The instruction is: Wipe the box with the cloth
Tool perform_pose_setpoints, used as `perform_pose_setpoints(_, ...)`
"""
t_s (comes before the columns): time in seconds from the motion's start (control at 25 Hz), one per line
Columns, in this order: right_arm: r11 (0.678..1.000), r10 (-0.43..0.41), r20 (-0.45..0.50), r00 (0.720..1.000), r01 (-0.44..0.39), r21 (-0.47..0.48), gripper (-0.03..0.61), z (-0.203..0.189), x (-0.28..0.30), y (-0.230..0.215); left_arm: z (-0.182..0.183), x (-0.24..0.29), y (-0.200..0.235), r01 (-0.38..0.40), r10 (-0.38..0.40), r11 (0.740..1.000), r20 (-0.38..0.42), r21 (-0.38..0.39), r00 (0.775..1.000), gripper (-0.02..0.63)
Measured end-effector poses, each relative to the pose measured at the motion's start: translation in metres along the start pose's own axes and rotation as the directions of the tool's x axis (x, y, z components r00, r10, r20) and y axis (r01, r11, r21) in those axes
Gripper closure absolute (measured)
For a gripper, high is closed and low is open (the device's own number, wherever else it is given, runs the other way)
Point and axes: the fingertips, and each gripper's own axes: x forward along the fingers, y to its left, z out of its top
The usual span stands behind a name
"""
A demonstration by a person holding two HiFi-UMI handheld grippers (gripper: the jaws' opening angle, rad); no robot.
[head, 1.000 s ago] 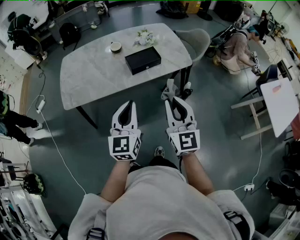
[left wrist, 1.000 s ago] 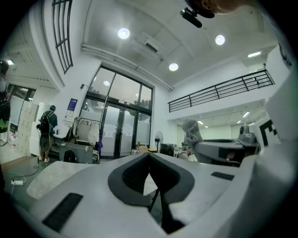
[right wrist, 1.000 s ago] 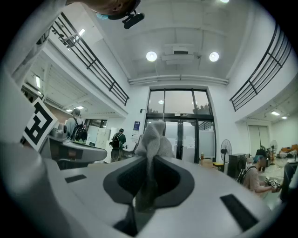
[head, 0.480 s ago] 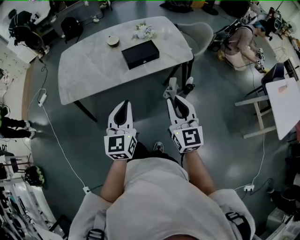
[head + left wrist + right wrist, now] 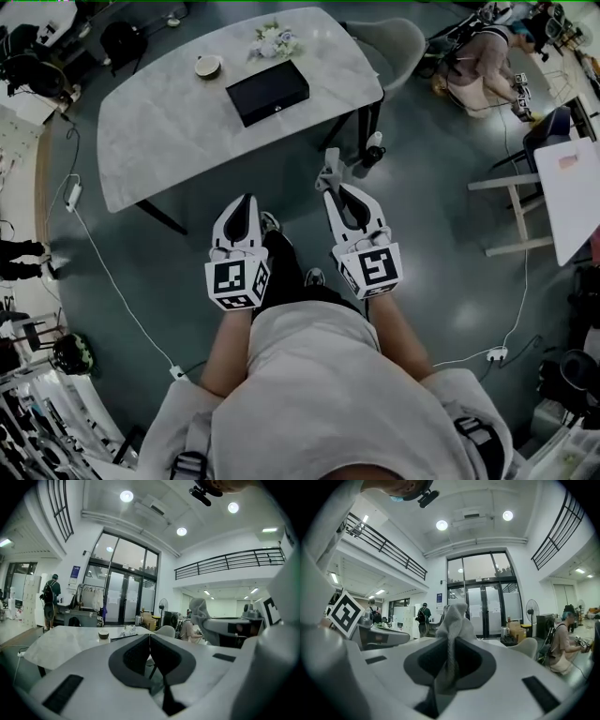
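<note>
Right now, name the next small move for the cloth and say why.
Probably carry the right gripper forward to the box. Its jaws are shut on the cloth, but it hangs over the floor, short of the table where the box lies untouched. The left gripper is shut and empty.

Box (image 5: 267, 92): black, plain. Desk (image 5: 159, 141): pale grey-white, faint marble veining. Cloth (image 5: 452, 620): light grey, no pattern. Left hand-held gripper (image 5: 246, 200) and right hand-held gripper (image 5: 335, 187): white shells, dark grey jaw linings, black-and-white square markers. Floor (image 5: 431, 262): dark grey-green.
</note>
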Motion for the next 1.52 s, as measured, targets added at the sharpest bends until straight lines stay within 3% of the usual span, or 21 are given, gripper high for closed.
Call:
perform_pose_setpoints(0.32, 1.0, 0.029, -0.041, 0.999, -0.029, 0.001, 0.518, 0.01, 0.075, 0.004, 0.013, 0.047, 0.054, 0.003, -0.004, 0.999, -0.023, -0.032, 1.0, 0.589)
perform_pose_setpoints(0.64, 0.998, 0.05, -0.131, 0.99, -0.044, 0.049, 0.518, -0.002, 0.207, -0.023, 0.021, 0.149, 0.146, 0.004, -0.008, 0.998, -0.074, -0.06, 0.997, 0.589)
perform_pose_setpoints(1.0, 0.996, 0.068, -0.22, 0.973, -0.052, 0.077, 0.518, -0.023, 0.323, -0.02, -0.005, 0.237, 0.231, 0.046, -0.061, 0.994, -0.159, -0.098, 0.985, 0.589)
perform_pose_setpoints(1.16, 0.993, 0.113, -0.287, 0.951, -0.096, 0.074, 0.518, -0.052, 0.349, -0.015, -0.026, 0.258, 0.24, 0.047, -0.071, 0.991, -0.201, -0.123, 0.977, 0.589)
perform_pose_setpoints(1.52, 0.969, 0.247, -0.429, 0.869, -0.211, 0.13, 0.518, -0.143, 0.395, -0.014, -0.086, 0.285, 0.244, -0.016, -0.035, 0.987, -0.308, -0.16, 0.951, 0.589)
